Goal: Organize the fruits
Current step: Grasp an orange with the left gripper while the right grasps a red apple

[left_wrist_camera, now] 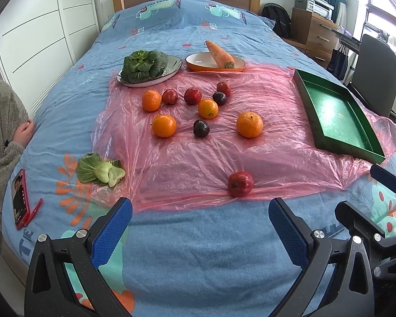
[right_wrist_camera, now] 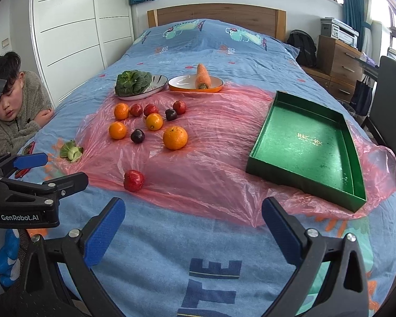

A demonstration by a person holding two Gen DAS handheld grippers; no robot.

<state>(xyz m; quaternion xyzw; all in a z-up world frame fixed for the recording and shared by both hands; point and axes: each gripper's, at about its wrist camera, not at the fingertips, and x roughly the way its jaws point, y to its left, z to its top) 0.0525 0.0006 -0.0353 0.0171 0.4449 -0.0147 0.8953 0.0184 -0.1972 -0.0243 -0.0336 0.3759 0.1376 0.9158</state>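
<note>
Since both the left gripper and the right gripper hover with fingers spread wide and nothing held, sorting looks not yet begun. Every fruit lies on the pink plastic sheet left of the bare green tray; the pomegranate sits nearest. A likely first move is closing on it squarely, since it may roll. Only the right view shows the tray's gold lettering and the sleeping child's face.
</note>
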